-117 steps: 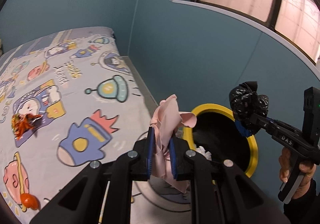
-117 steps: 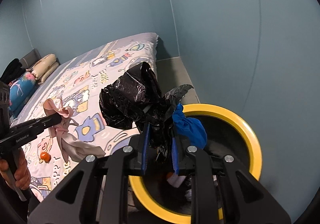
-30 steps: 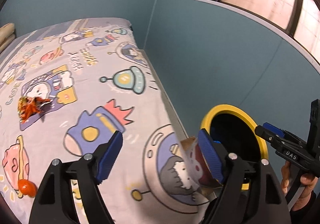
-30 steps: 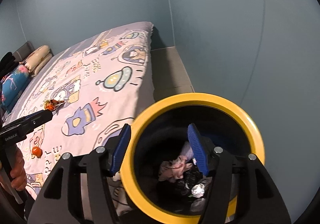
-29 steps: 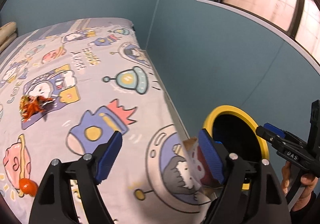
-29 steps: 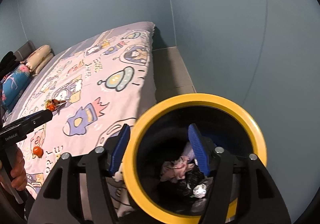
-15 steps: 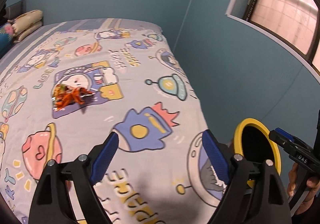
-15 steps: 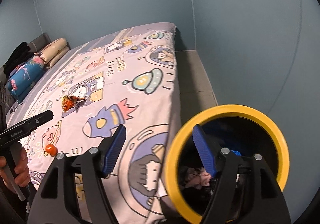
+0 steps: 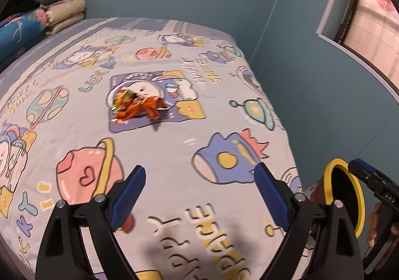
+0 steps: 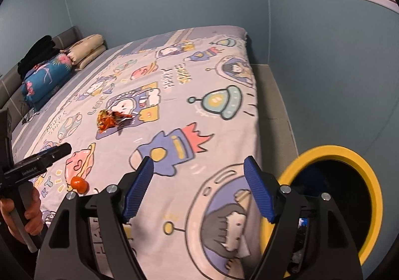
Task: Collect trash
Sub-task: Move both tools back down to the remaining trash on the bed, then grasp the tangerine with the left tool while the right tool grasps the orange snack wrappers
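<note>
A crumpled orange wrapper (image 9: 139, 107) lies on the cartoon-print bed sheet (image 9: 174, 145), far ahead of my left gripper (image 9: 198, 187), which is open and empty. A small orange ball of trash (image 10: 79, 184) lies near the bed's near edge; in the left wrist view it peeks out behind the left finger (image 9: 126, 223). My right gripper (image 10: 199, 187) is open and empty above the bed's corner. The wrapper also shows in the right wrist view (image 10: 109, 119). The yellow-rimmed black bin (image 10: 349, 195) stands beside the bed at the right, also seen in the left wrist view (image 9: 345, 197).
Pillows and a blue bolster (image 10: 47, 77) lie at the bed's head by the grey headboard. A teal wall runs along the right, with a window (image 9: 369, 30) above. A narrow grey floor strip (image 10: 271, 95) lies between bed and wall.
Both grippers let their trash go into the bin, opened, and swung left from the bin toward the bed. The wrapper now sits nearer the middle of both views.
</note>
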